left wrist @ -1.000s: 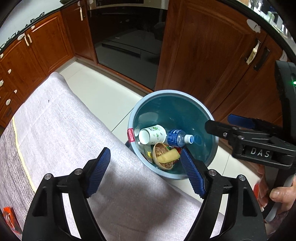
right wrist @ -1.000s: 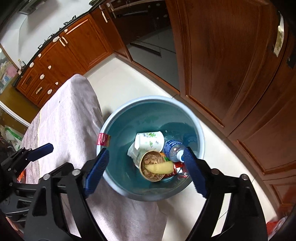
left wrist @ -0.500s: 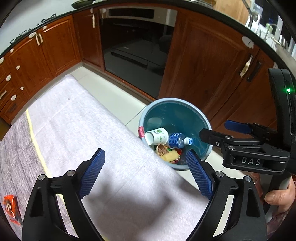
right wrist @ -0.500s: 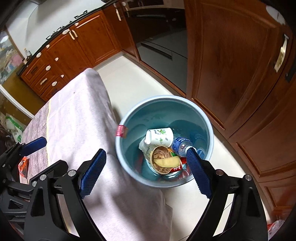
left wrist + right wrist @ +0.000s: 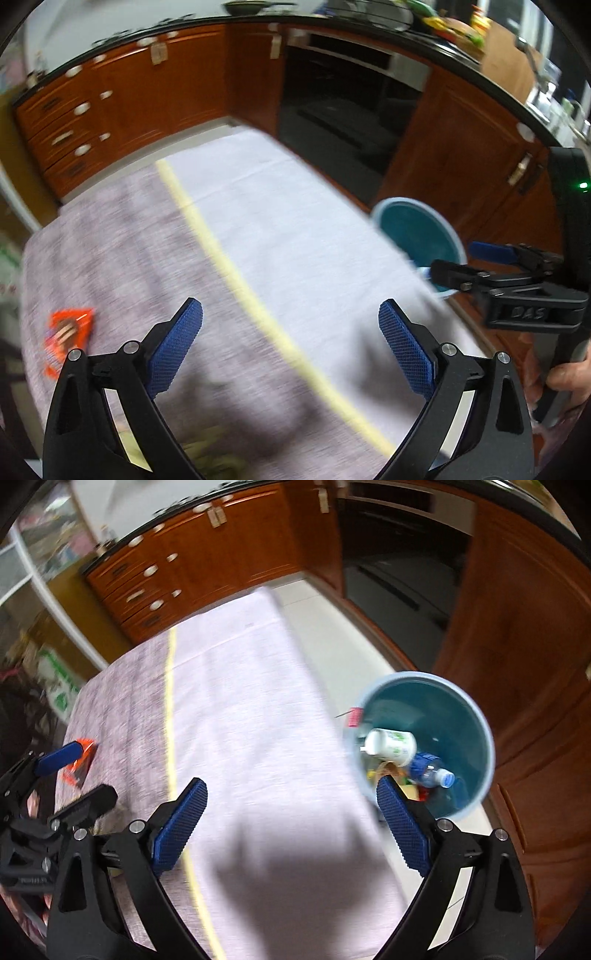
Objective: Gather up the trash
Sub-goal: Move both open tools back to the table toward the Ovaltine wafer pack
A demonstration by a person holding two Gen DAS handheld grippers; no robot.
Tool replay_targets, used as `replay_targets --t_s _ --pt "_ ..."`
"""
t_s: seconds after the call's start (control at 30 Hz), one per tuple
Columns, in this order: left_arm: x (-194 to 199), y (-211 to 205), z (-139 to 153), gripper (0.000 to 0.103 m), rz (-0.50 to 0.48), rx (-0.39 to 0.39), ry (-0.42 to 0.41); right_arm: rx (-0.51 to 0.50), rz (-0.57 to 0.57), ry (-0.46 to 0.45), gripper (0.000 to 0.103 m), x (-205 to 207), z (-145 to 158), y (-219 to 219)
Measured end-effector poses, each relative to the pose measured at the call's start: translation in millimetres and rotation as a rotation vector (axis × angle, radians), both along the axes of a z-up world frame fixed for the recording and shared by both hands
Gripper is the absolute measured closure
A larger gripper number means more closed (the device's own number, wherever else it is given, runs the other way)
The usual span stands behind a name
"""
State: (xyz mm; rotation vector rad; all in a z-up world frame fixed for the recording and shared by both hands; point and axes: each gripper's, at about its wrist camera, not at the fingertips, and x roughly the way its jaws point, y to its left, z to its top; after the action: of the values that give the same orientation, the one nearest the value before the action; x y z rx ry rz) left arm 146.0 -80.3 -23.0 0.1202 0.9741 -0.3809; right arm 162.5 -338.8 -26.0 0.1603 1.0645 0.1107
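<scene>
**Collect Trash: Tongs Empty, Next Item on the Surface**

Both pairs of tongs are hanging over the cloth-covered surface (image 5: 295, 229), angled downward, and both views are blurring with motion. The left tongs (image 5: 290, 349) are spreading their jaws wider at this moment, with nothing between the blue pads. The right tongs (image 5: 291, 829) are likewise opening, and they too are carrying nothing. A hand (image 5: 565, 376) is gripping the handle of the right tool at the edge of the left view.

The landmark for all positions is the yellow stripe (image 5: 236, 266) running across the cloth. To the left of the stripe, on the darker half of the cloth, an orange wrapper (image 5: 68, 330) is lying flat; in the right view it is showing just behind a blue pad of the left tongs. To the right of the stripe, past the cloth's far edge and down on the floor, the blue bin (image 5: 458, 716) is standing in front of the wooden cabinets. Inside it a white cup (image 5: 391, 746), a plastic bottle (image 5: 430, 771) and food scraps are already lying.

Judged step: a deposit appears complete, and the tools are being repositioned for the next pickup. The wrapper is the only loose item in clear sight on the surface.

The next move calls for bringing the nearer left tongs down over the wrapper with the jaws kept wide. Because the wrapper is thin and flat, the pads will probably need to reach the cloth itself and pinch an edge.
</scene>
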Motion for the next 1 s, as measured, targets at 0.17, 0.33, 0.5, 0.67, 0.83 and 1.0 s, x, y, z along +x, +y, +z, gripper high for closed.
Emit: replay_targets --t_s 0.17,0.33,0.5,0.67,0.83,1.0 --pt "-3 84 -7 0.006 0.113 0.066 0.003 -0.017 0.088 0.009 0.014 1 3 58" --pt "-6 156 -16 0.006 0.211 0.093 0.02 -0.034 0.173 0.024 0.014 3 2 113" --pt "-3 206 -32 0.006 0.278 0.092 0.059 -0.067 0.263 0.054 0.014 2 -7 163" --pt "3 232 -46 0.006 0.303 0.074 0.086 -0.097 0.307 0.086 0.014 7 -18 194" --pt "13 241 -53 0.006 0.296 0.053 0.108 -0.116 0.323 0.121 0.014 17 -31 211" --pt "26 237 -61 0.006 0.271 0.044 0.124 -0.124 0.315 0.151 0.014 25 -44 217"
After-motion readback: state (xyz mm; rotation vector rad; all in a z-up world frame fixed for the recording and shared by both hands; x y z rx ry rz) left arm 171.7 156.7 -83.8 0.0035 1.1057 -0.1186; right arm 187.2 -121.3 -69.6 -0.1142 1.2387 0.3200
